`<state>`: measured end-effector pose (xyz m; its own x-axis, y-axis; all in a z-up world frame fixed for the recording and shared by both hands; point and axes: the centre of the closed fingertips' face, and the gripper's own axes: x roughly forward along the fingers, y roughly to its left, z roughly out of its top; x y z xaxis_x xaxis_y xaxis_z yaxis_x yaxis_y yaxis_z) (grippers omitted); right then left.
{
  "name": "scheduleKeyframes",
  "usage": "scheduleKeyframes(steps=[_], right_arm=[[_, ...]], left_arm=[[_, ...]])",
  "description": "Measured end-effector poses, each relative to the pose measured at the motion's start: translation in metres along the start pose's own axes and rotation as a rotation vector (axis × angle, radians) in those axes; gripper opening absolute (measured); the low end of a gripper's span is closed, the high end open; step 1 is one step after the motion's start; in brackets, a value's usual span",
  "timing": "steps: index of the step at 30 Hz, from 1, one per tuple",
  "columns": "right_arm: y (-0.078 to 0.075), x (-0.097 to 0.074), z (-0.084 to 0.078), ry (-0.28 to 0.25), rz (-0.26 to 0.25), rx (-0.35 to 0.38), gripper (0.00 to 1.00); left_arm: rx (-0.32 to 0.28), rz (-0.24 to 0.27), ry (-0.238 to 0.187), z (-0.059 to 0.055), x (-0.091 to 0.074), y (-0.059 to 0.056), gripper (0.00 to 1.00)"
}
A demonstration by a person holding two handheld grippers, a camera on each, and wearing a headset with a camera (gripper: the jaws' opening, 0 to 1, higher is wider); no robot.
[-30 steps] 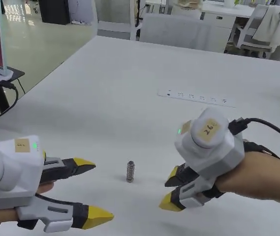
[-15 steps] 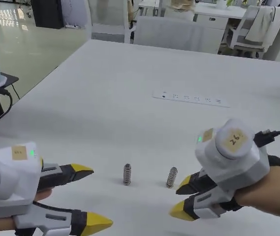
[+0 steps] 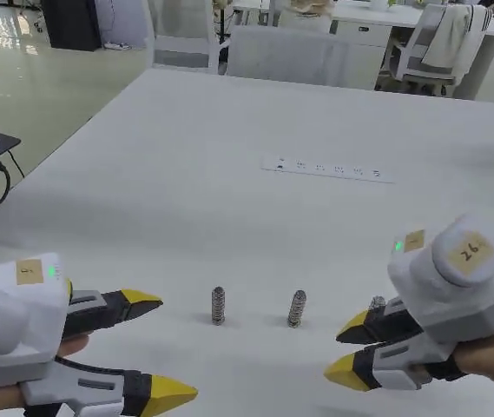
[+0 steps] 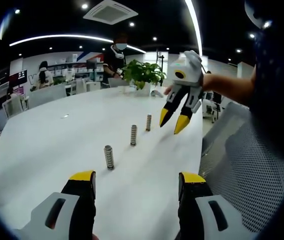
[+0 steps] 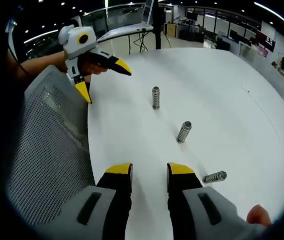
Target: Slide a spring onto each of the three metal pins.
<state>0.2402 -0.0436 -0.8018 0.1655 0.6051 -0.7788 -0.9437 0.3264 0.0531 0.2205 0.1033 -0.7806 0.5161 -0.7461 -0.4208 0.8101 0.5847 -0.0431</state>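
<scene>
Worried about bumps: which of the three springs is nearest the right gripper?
The grey metal coil spring at the row's right end, beside the right gripper; the middle spring and left-end spring stand farther off.

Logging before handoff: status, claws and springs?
Left claw open, empty. Right claw open, empty. Spring one, spring two, spring three upright in a row. Power strip far behind, not blocking.

Left gripper (image 3: pixel 173 347) wide open; right gripper (image 3: pixel 335 354) seemingly parted.

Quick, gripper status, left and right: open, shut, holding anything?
Left gripper: open, jaws wide apart, holding nothing.
Right gripper: open, jaws a little apart, holding nothing.
</scene>
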Motion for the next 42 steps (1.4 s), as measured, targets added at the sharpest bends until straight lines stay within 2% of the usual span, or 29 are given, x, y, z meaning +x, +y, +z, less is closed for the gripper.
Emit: scheduleKeyframes(steps=[14, 18, 28, 33, 39, 42], right_arm=[[-0.023, -0.022, -0.023, -0.068, -0.072, 0.095, 0.27], [-0.03, -0.029, -0.027, -0.104, -0.091, 0.124, 0.28], [-0.044, -0.039, -0.046, -0.138, -0.135, 0.169, 0.33], [-0.045, -0.043, -0.05, -0.173, -0.145, 0.175, 0.37], [-0.049, -0.048, -0.052, -0.22, -0.158, 0.168, 0.47], [-0.049, -0.049, -0.054, -0.225, -0.16, 0.168, 0.49]], left_arm=[[0.001, -0.003, 0.004, 0.001, 0.003, 0.002, 0.63], [-0.001, -0.002, 0.008, 0.0, 0.004, 0.003, 0.63], [-0.006, 0.002, 0.01, 0.0, 0.006, 0.002, 0.63], [-0.01, 0.003, 0.008, 0.0, 0.007, 0.002, 0.63], [-0.015, 0.003, 0.01, -0.001, 0.008, 0.002, 0.63], [-0.017, 0.004, 0.011, -0.002, 0.008, 0.002, 0.63]])
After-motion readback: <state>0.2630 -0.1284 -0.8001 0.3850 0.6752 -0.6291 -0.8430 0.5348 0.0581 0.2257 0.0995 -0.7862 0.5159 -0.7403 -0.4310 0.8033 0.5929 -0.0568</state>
